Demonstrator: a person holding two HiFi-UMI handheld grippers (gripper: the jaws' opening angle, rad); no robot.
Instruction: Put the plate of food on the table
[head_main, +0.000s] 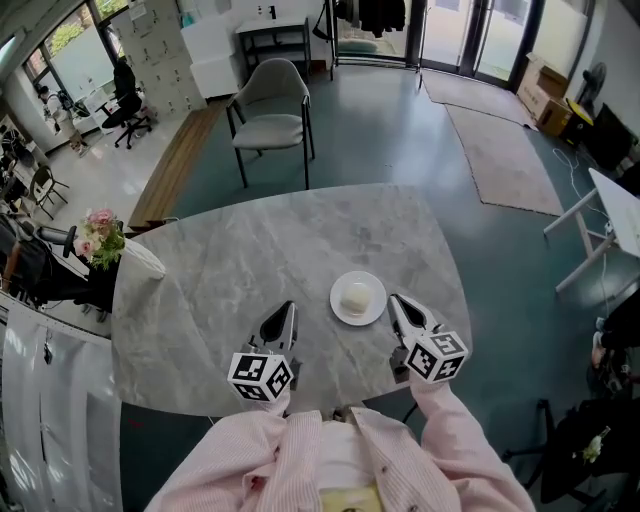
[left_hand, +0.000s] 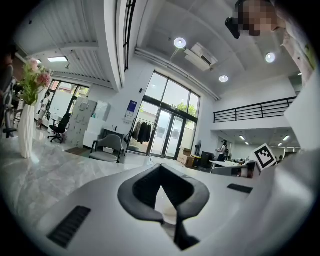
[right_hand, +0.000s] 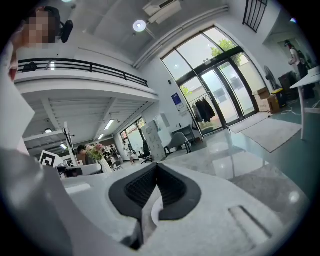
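A small white plate (head_main: 358, 298) carrying a pale round piece of food (head_main: 355, 297) rests on the grey marble table (head_main: 240, 260), toward its near edge. My left gripper (head_main: 289, 309) lies low over the table just left of the plate, its jaws together with nothing held. My right gripper (head_main: 394, 300) sits close to the plate's right rim without touching it, jaws also together and empty. In the left gripper view the dark pads (left_hand: 145, 192) meet at the tips. In the right gripper view the pads (right_hand: 172, 192) likewise meet.
A white vase of pink flowers (head_main: 102, 238) stands at the table's left edge, also seen in the left gripper view (left_hand: 29, 102). A grey chair (head_main: 272, 108) stands beyond the far side. A white desk (head_main: 615, 205) is off to the right on the floor.
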